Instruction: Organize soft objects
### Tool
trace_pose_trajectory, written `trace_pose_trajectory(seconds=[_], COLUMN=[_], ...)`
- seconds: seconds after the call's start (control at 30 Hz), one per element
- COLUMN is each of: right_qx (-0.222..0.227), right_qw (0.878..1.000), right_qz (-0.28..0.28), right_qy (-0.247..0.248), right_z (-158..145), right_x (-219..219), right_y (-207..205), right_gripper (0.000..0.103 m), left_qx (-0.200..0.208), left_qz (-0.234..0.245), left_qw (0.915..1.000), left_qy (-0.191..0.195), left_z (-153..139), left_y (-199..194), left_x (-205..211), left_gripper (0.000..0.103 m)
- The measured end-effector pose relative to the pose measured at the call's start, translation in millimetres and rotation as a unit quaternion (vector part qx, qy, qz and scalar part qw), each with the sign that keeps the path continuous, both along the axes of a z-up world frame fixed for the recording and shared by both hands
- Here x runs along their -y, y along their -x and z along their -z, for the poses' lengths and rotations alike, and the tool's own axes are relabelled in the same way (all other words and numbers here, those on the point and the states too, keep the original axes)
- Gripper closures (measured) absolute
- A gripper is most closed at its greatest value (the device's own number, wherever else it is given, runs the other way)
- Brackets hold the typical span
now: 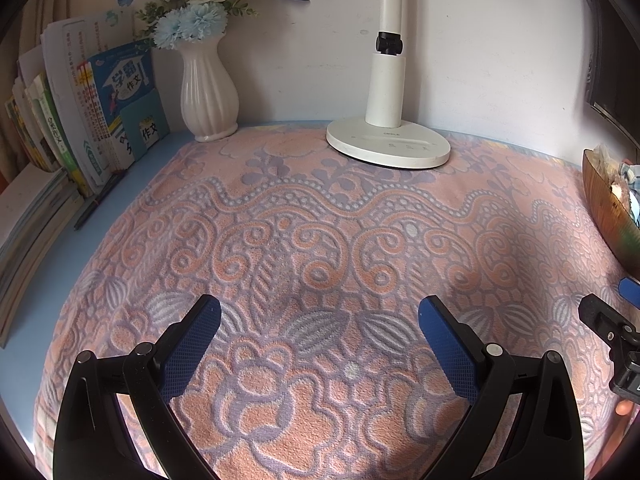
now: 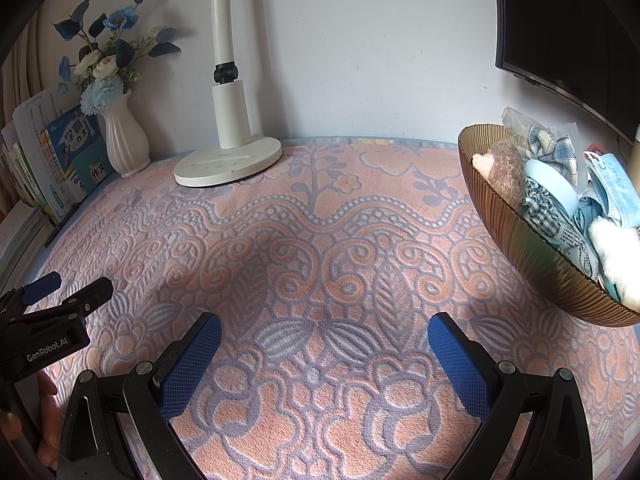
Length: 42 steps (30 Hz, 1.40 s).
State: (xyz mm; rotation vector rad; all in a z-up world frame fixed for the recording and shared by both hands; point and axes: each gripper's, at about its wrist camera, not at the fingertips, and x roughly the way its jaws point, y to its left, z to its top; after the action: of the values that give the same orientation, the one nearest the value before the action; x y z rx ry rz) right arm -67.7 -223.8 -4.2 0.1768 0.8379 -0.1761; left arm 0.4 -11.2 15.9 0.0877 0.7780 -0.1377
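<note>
A ribbed amber bowl (image 2: 532,256) stands at the right of the table; its edge also shows in the left wrist view (image 1: 600,204). It holds soft things: a brown plush toy (image 2: 506,172), checked blue cloth (image 2: 554,148), a blue face mask (image 2: 614,188), a white fluffy piece (image 2: 612,248). My left gripper (image 1: 320,312) is open and empty above the patterned towel (image 1: 320,232). My right gripper (image 2: 324,332) is open and empty over the same towel (image 2: 320,240), left of the bowl. Each gripper shows at the other view's edge.
A white desk lamp (image 1: 388,136) stands at the back by the wall. A white vase of blue and white flowers (image 1: 208,92) stands to its left. Books (image 1: 80,120) lean at the far left. A dark monitor (image 2: 568,28) hangs at the upper right.
</note>
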Motion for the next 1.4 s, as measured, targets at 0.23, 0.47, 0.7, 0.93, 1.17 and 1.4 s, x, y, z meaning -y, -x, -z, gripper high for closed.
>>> trace_pose_trajectory(seconds=[0.23, 0.47, 0.7, 0.93, 1.17, 1.4], right_qx=[0.000, -0.002, -0.051, -0.112, -0.079, -0.080], right_qw=[1.000, 1.000, 0.999, 0.993, 0.995, 0.995], right_qz=[-0.001, -0.002, -0.012, -0.022, -0.060, -0.060], right_qy=[0.000, -0.001, -0.010, 0.004, 0.007, 0.009], right_z=[0, 0, 12, 28, 28, 30], right_x=[1, 1, 1, -4, 0, 1], right_y=[1, -1, -11, -15, 6, 10], right_gripper=[0.000, 0.000, 0.000, 0.000, 0.000, 0.000], left_qx=[0.000, -0.011, -0.055, -0.086, -0.093, -0.093], left_qz=[-0.001, -0.014, -0.022, -0.027, -0.017, -0.016], left_qw=[1.0000, 0.9998, 0.9981, 0.9959, 0.9955, 0.9955], left_qy=[0.000, -0.007, -0.015, -0.007, -0.002, -0.003], left_z=[0, 4, 15, 20, 21, 21], left_y=[0, -2, -12, -19, -20, -21], left_x=[0, -1, -2, -6, -7, -7], left_gripper=[0.004, 0.004, 0.004, 0.000, 0.000, 0.000])
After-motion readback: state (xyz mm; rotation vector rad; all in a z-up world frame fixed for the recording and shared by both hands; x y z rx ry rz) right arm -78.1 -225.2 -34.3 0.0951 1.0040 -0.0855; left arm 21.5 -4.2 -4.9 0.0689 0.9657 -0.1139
